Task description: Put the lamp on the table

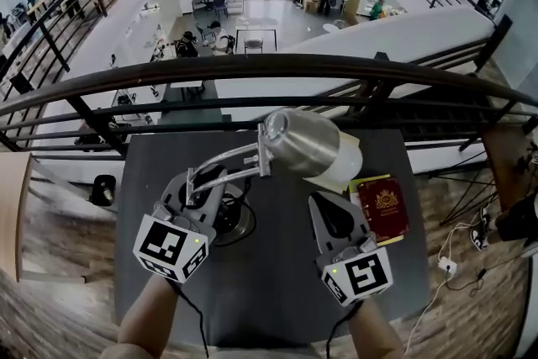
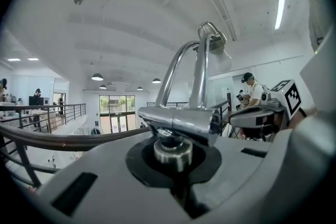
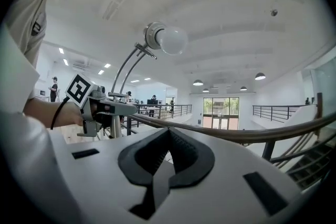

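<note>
Shiny metal makes the lamp (image 1: 303, 143) stiff and slippery, and its bulb (image 3: 172, 40) could break, so the thin stem (image 1: 231, 160) is the place to hold. Lower left, the left gripper (image 1: 206, 181) is clenched on that stem, over the dark table (image 1: 252, 298). Lower right, the right gripper (image 1: 321, 202) is closed and holds nothing.

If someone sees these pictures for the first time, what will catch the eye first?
The shiny metal lamp, its stem clamped in the left gripper, over the dark table. Next, the red book at the table's right side, beside the shut, empty right gripper.
</note>
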